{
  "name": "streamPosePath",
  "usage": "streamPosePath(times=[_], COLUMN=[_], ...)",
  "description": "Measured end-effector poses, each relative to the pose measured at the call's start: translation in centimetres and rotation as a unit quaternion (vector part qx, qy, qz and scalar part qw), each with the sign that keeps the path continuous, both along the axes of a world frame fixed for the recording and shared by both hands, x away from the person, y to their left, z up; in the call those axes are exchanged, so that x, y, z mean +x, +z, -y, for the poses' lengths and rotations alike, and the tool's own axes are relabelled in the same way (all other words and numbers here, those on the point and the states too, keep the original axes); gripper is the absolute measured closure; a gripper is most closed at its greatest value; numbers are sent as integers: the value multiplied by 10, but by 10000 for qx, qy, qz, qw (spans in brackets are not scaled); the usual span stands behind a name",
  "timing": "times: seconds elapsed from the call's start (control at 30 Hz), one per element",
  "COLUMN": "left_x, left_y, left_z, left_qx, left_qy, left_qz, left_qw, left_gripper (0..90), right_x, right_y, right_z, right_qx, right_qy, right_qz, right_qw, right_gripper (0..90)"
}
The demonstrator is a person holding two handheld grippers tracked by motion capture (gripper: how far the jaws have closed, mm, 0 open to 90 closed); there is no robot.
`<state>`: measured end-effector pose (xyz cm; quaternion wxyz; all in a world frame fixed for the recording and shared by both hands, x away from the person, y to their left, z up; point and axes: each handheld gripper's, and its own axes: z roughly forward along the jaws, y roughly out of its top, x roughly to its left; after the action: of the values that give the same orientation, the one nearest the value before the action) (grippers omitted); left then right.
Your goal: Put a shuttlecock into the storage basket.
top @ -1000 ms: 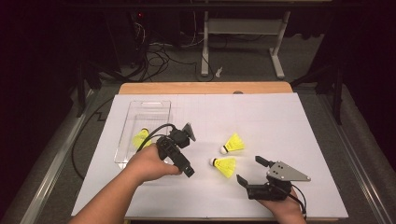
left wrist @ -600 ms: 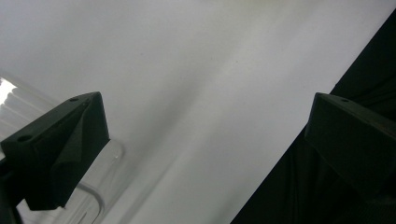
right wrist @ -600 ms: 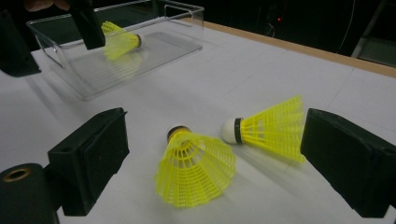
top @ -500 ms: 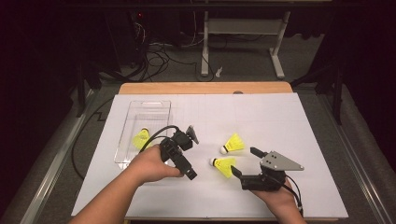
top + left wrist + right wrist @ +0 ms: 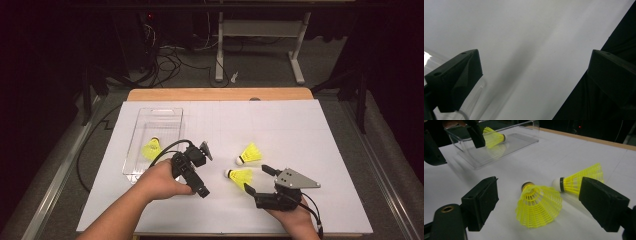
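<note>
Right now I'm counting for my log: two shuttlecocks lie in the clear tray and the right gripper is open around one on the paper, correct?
Not quite. The tray holds one shuttlecock, as the high view shows. Two lie on the paper: the right gripper, open, flanks the nearer one, and another lies just beyond.

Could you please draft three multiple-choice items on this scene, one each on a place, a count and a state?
1. Where is the shuttlecock that lies off the white sheet?
A. in the clear tray
B. on the floor
C. in a hand

2. How many yellow shuttlecocks are there?
A. two
B. three
C. five

3. How is the right tool?
A. shut on a shuttlecock
B. shut and empty
C. open

Answers:
1 A, one shuttlecock lies inside the clear tray.
2 B, two more lie on the sheet.
3 C, the right tool has its jaws wide apart around the nearest one.
</note>
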<state>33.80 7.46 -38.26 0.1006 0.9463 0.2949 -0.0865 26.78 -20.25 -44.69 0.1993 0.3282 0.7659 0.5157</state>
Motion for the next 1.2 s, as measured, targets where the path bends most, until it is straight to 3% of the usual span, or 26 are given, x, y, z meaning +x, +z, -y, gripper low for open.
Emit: streamPosePath(times=[0.13, 0.47, 0.73, 1.2], left_x=[-2, -5, -7, -9], left_y=[-3, -12, -13, -17], left_z=[1, 1, 1, 4], left_qx=[-13, 34, 53, 107], left_qy=[-81, -191, -224, -306], left_qz=[0, -25, 32, 31], left_qw=[10000, 9998, 9997, 9995], left_gripper=[7, 7, 7, 7], right_x=[-2, 1, 3, 7], right_y=[-6, -16, -19, -23], right_z=[-5, -11, -17, -27], right_qx=[-140, -169, -118, -123], right_qy=[41, 90, 155, 47], right_qz=[-135, -361, -558, -631], right_qw=[9998, 9992, 9983, 9979], right_gripper=[182, 297, 531, 714])
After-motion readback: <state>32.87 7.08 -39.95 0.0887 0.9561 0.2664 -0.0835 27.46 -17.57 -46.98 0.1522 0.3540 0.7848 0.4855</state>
